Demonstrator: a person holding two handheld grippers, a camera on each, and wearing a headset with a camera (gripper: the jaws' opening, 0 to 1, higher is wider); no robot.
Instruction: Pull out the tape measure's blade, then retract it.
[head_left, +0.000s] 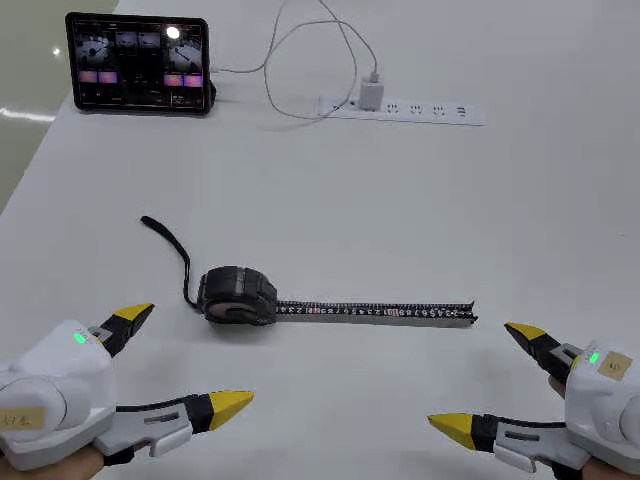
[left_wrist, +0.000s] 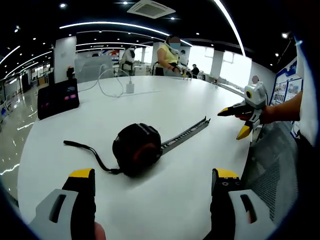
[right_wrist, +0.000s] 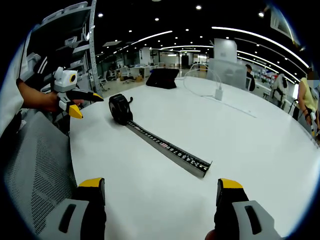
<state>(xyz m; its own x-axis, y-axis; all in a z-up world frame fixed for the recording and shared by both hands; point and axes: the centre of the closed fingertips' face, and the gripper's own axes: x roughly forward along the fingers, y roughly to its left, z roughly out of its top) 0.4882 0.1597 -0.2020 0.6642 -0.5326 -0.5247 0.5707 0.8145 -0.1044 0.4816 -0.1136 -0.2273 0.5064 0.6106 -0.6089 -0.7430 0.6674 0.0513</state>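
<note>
A black tape measure (head_left: 238, 295) lies on the white table (head_left: 400, 200), its blade (head_left: 375, 312) pulled out to the right and lying flat, a black wrist strap (head_left: 170, 248) trailing off to its left. My left gripper (head_left: 190, 360) is open, near the front edge, left of and short of the case (left_wrist: 137, 149). My right gripper (head_left: 488, 380) is open too, just short of the blade's end hook (right_wrist: 204, 168). Nothing sits between either pair of yellow-tipped fingers. The left gripper view catches the right gripper (left_wrist: 239, 120); the right gripper view catches the left gripper (right_wrist: 82, 102).
A tablet (head_left: 140, 62) stands at the back left. A white power strip (head_left: 405, 107) with a charger (head_left: 371, 95) and white cables lies at the back centre. A grey mesh chair (right_wrist: 35, 165) sits by the table's near edge. People stand in the room beyond.
</note>
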